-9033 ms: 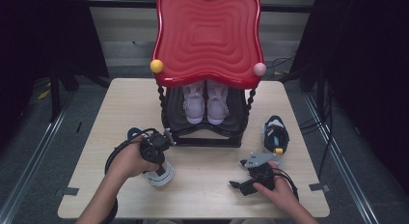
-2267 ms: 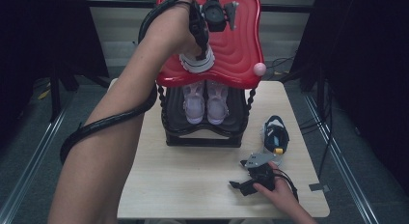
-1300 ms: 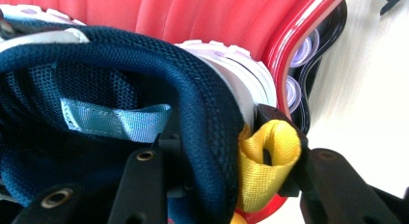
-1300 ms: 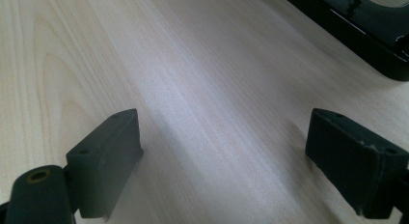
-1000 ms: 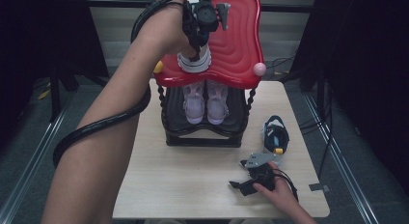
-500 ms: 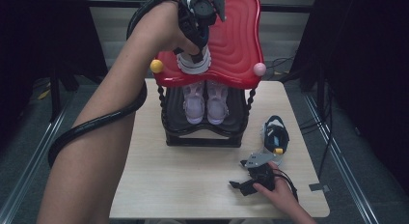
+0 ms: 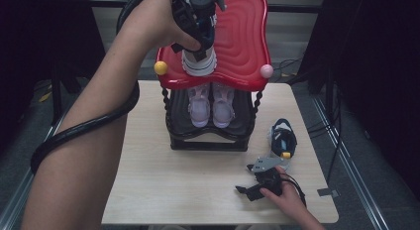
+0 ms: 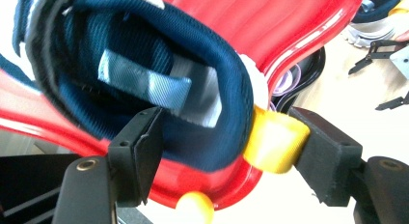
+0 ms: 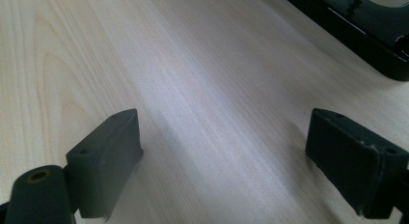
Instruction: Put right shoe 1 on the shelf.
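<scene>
A small navy shoe (image 7: 199,59) with a white sole has been set on the red top shelf (image 7: 245,39) of the shoe rack (image 7: 208,136), at upper centre of the high view, near the shelf's front left corner by the yellow knob (image 7: 160,68). The left gripper (image 7: 198,22) is held just above it. In the left gripper view the heel collar of the shoe is seen between the fingers (image 8: 140,151): one stands inside the opening, the other outside by the yellow heel tab (image 8: 272,139). The jaws have just been opening, and the fingers appear apart and loose of the collar, so the shoe is judged released and resting on the shelf.

The shoe is judged light and soft: a padded fabric upper that gives under pressure, on a firmer rubber sole. The glossy ribbed shelf may let it slide. If it must be taken up again, the stiff heel collar beside the tab is the best place for a hold, one finger inside and one outside.

The right gripper (image 7: 260,183) rests on the desk (image 7: 163,185) at lower right, its fingers wide apart over bare wood. The second navy shoe (image 7: 283,141) lies just above it in the frame. A pale pair (image 7: 212,103) is seen on the lower shelf.
</scene>
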Action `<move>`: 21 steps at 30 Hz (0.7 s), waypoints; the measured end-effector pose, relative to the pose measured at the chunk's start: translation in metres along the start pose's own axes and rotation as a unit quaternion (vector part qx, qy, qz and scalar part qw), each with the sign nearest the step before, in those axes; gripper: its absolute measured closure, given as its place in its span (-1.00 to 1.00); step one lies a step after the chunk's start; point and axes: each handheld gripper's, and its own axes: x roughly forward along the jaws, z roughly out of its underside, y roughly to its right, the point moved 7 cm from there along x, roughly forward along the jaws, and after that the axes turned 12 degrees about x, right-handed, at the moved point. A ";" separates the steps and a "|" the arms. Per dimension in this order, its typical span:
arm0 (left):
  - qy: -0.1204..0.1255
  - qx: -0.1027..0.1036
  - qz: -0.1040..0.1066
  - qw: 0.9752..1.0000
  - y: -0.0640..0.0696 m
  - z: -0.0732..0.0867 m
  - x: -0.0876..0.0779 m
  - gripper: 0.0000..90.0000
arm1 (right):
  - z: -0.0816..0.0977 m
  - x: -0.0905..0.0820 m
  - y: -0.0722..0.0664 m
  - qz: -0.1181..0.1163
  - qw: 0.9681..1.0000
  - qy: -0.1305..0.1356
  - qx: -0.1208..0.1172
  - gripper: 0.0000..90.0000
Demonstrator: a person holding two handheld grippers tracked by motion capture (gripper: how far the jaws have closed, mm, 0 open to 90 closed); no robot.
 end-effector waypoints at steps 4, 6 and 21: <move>-0.010 -0.013 0.012 1.000 0.001 0.009 -0.003 -0.35 | 0.000 0.000 0.000 0.000 1.000 0.000 0.000 -0.74; -0.009 -0.019 0.015 1.000 0.001 0.013 -0.006 -0.35 | 0.000 0.000 0.000 0.000 1.000 0.000 0.000 -0.74; -0.035 -0.046 0.048 0.997 0.011 0.043 -0.010 -0.36 | 0.000 0.000 0.000 0.000 1.000 0.000 0.000 -0.74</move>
